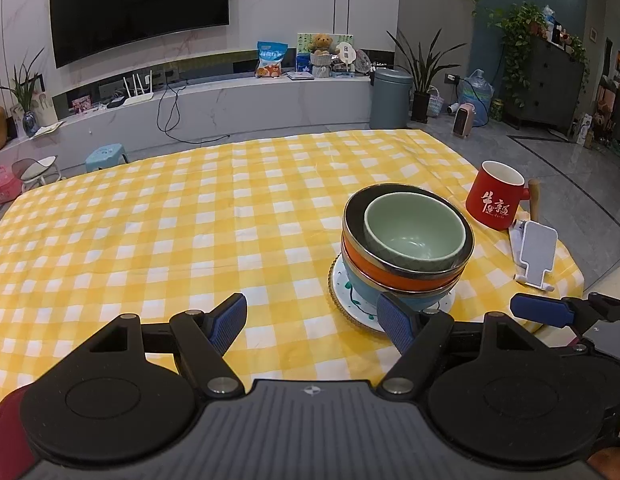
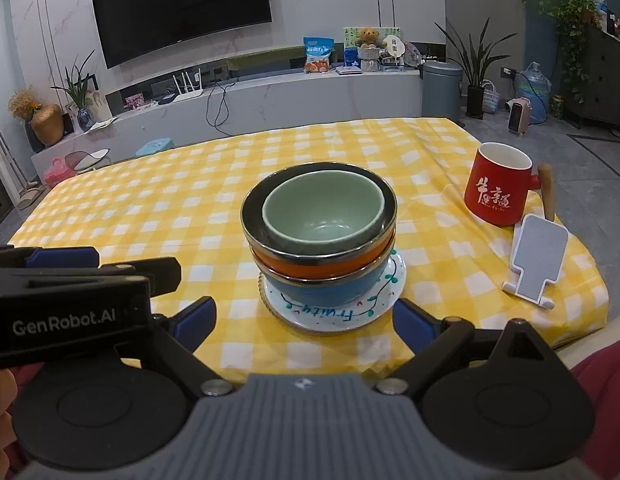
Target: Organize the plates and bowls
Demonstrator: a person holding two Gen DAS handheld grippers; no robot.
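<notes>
A: Table under a yellow-and-white checked cloth (image 1: 190, 216). Near its right side, one stack: white plate (image 2: 310, 314) at the bottom, its rim painted with a green garland and the word "Fruity".

B: And on the plate?

A: Blue bowl (image 2: 330, 286), then an orange bowl (image 2: 310, 268) with a metal rim, then a dark steel-rimmed bowl (image 2: 254, 196), and a pale green bowl (image 2: 322, 212) nested in the top, leaning toward the right of its host. All upright, all empty as far as the cameras see.

B: Grippers?

A: Left gripper (image 1: 312, 322) hovers low over the cloth, just left of the stack and nearer the camera. Jaws spread wide, nothing between them; its right blue pad (image 1: 394, 322) overlaps the plate's near edge in the view, contact cannot be told. Right gripper (image 2: 304, 322) faces the stack squarely from the near side, jaws likewise released and wide, the plate's near edge showing between the fingers. It grips nothing.

B: Anything else on the table?

A: Red mug (image 2: 498, 184) with white characters, right of the stack and apart from it, a wooden handle (image 2: 547, 190) beside it. In front of the mug, a white phone stand (image 2: 538, 262). Beyond the table, a wall television (image 2: 178, 4) and a grey bin (image 2: 442, 88) on the floor.
</notes>
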